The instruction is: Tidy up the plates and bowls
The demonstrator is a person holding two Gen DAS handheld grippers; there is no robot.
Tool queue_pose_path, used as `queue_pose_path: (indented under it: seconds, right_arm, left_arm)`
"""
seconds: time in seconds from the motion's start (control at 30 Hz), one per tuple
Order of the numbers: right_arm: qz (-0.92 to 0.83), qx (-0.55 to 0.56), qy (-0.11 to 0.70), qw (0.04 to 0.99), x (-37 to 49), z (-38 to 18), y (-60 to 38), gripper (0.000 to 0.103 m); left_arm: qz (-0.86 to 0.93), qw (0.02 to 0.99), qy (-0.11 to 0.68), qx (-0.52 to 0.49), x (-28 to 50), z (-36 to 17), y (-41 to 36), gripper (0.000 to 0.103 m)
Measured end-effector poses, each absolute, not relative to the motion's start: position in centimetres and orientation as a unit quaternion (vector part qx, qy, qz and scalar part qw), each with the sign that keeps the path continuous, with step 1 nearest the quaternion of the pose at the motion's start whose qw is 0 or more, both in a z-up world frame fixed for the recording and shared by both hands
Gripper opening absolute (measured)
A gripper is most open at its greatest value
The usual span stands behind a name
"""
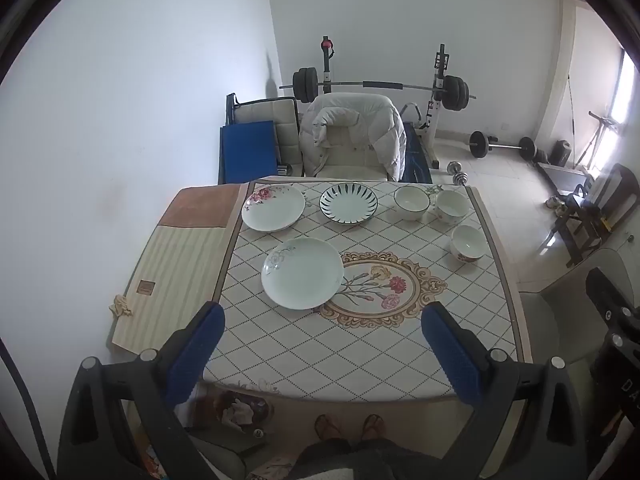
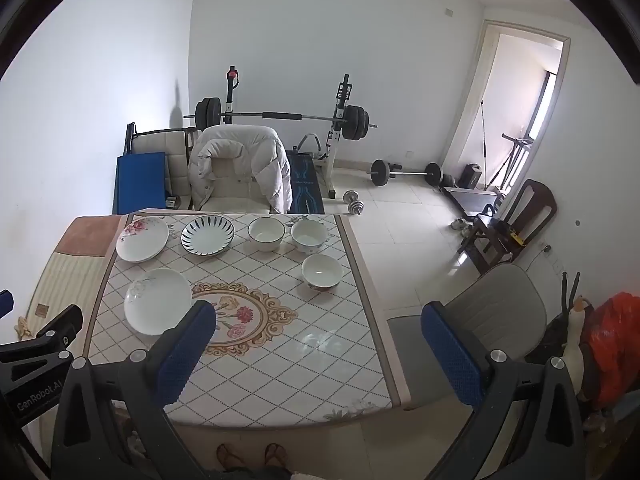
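Three plates lie on the patterned table (image 1: 360, 352): a white one with a grey flower (image 1: 302, 273) nearest, a pink-flowered one (image 1: 273, 207) at the far left, a dark-striped one (image 1: 348, 203) beside it. Three white bowls (image 1: 411, 202) (image 1: 452, 206) (image 1: 467, 242) stand at the far right. The right wrist view shows the same plates (image 2: 157, 301) (image 2: 142, 238) (image 2: 207, 235) and bowls (image 2: 267, 233) (image 2: 309, 236) (image 2: 322, 271). My left gripper (image 1: 322, 322) is open and empty, high above the table's near edge. My right gripper (image 2: 318, 326) is open and empty above the table's near right side.
A chair draped with a white jacket (image 1: 352, 136) stands behind the table, with a barbell rack (image 1: 380, 86) behind it. A grey chair (image 2: 492, 316) stands to the right of the table. A striped mat (image 1: 176, 276) lies to the left by the wall.
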State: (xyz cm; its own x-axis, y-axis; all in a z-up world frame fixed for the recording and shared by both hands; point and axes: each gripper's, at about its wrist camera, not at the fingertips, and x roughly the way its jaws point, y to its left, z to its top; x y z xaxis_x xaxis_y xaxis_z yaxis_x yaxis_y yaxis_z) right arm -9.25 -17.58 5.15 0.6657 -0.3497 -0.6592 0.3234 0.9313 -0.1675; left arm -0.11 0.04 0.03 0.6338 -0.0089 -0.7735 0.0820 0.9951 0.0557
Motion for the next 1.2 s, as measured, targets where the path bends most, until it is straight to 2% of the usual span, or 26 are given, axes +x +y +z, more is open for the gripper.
queue_pose_path:
  seconds: [1.2]
  right_arm:
    - [-0.19, -0.02, 0.35, 0.917, -9.9, 6.3, -17.9, 0.103]
  left_arm:
    - [-0.018, 0.914, 0.402, 0.049, -1.2, 1.5, -0.4, 0.101]
